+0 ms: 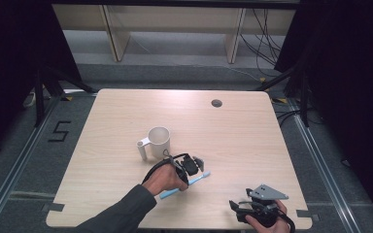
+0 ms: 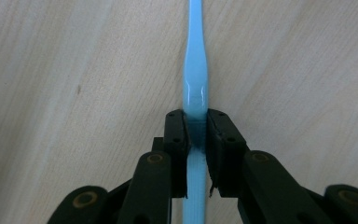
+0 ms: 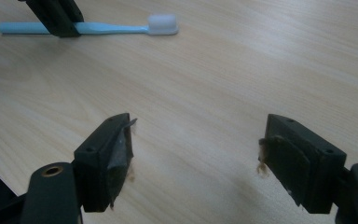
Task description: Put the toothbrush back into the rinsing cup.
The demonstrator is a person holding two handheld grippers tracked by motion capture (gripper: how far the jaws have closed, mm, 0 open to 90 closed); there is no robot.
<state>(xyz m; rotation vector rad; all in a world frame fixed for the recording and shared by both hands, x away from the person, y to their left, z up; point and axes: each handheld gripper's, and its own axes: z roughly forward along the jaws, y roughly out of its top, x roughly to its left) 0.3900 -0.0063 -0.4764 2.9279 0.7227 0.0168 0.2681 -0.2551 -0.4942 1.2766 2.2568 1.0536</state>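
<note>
The left tool (image 2: pixel 196 135) is squeezed tight on the blue toothbrush (image 2: pixel 196 70); its two black jaws press the handle from both sides, near the middle of the stick; the toothbrush lies flat on the pale wood surface (image 1: pixel 233 136). From the high view the toothbrush (image 1: pixel 196 180) sits near the middle of the surface, a bit toward 6 o'clock; the white cup (image 1: pixel 159 141) stands close by, at about 11 o'clock from the left tool (image 1: pixel 194 164); the white brush head (image 3: pixel 162 24) points away toward 3 o'clock, as the high view sees it.

The right tool (image 3: pixel 196 158) is wide open and holds nothing; it waits over bare wood down at 5 o'clock on the surface (image 3: pixel 242 70), well apart from the toothbrush (image 3: pixel 107 28).

I think the job now is to lift the toothbrush; the cup may be where it goes. To do it well, keep the squeeze firm so the thin handle does not slip; lift straight up first, so the brush head does not drag; then tip the brush slowly, since a long stick held near the middle can swing; move gently toward the cup so it does not get knocked over.
</note>
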